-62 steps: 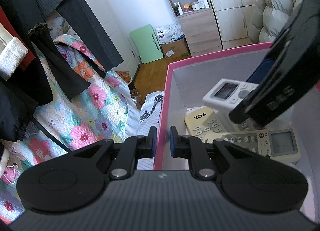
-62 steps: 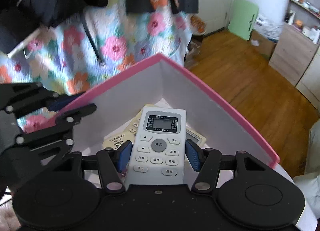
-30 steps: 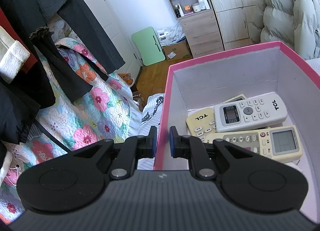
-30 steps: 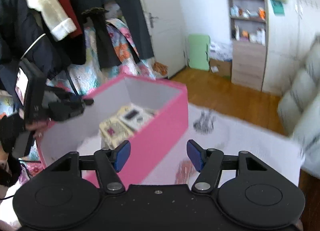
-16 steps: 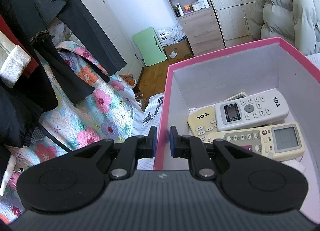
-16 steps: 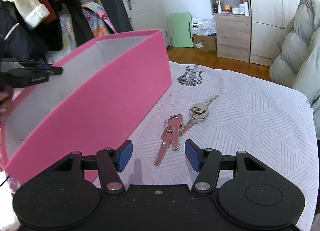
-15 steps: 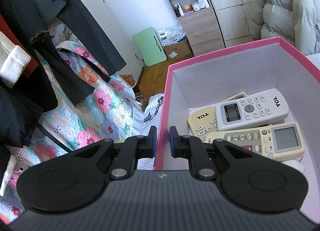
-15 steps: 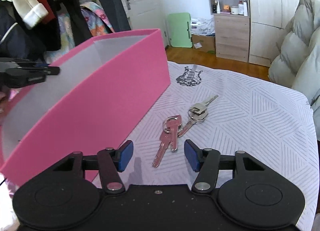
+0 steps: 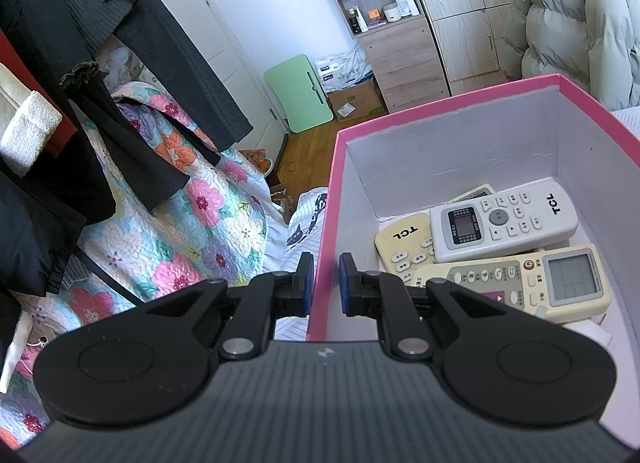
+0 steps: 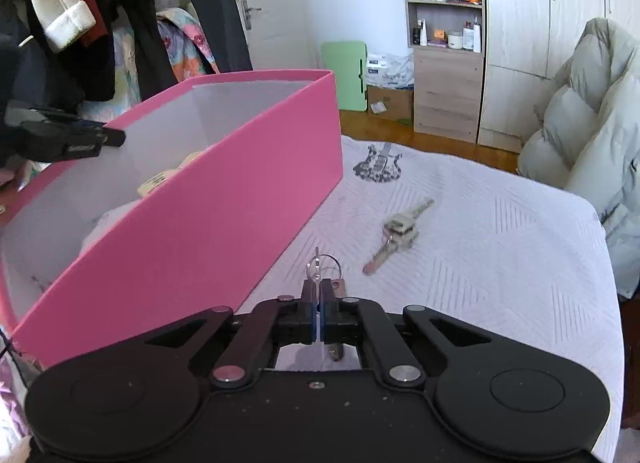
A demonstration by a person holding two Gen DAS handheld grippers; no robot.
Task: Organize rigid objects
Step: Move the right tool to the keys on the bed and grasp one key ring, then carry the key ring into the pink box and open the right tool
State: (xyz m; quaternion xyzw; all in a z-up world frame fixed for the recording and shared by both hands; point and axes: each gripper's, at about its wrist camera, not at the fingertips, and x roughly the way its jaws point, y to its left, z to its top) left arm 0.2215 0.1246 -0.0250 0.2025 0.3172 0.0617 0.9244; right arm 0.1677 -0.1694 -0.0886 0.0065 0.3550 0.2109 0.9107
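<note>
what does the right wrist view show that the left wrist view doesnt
Only the right wrist view: the right gripper shut on the pink keys, the silver keys lying loose on the patterned white cover, and the box's pink outer wall.

Only the left wrist view: the remotes lying inside the box, and the left gripper clamped on its wall.

Both: the pink box, the green board, the shelf unit.
</note>
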